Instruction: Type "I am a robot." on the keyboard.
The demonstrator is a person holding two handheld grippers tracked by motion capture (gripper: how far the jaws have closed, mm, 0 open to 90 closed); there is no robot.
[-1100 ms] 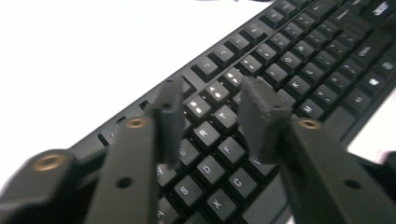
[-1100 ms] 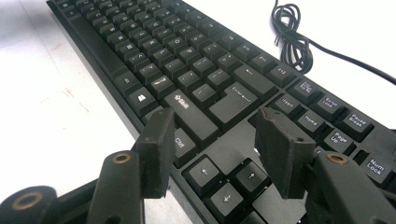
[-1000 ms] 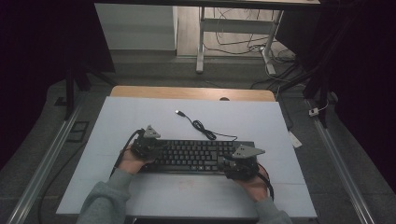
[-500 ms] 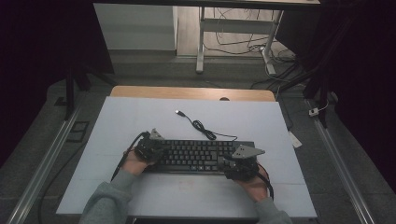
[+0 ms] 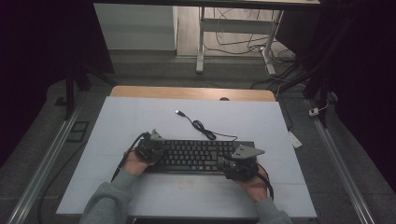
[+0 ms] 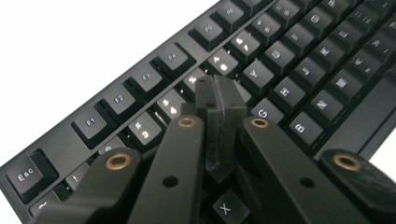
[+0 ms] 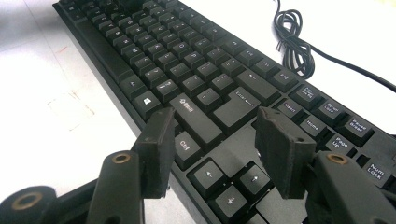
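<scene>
Keyboard (image 5: 196, 156): rigid, light, slick; grab ends. Left gripper (image 6: 219, 109) fingers pressed together on keys; right gripper (image 7: 219, 140) fingers spread.

Your pale tabletop (image 5: 140, 116) sits in a dim room, its wooden far edge (image 5: 191, 93) showing. Grey floor (image 5: 42, 140) surrounds you, metal rails (image 5: 44, 165) run along both sides, and beyond stand white desk legs (image 5: 201, 42) among loose cables (image 5: 243, 42).

Lab-style recording rig: white-topped table (image 5: 140, 116) between metal floor rails (image 5: 42, 163), dark curtains (image 5: 42, 42) around, loose cables (image 5: 243, 44) on floor.
</scene>
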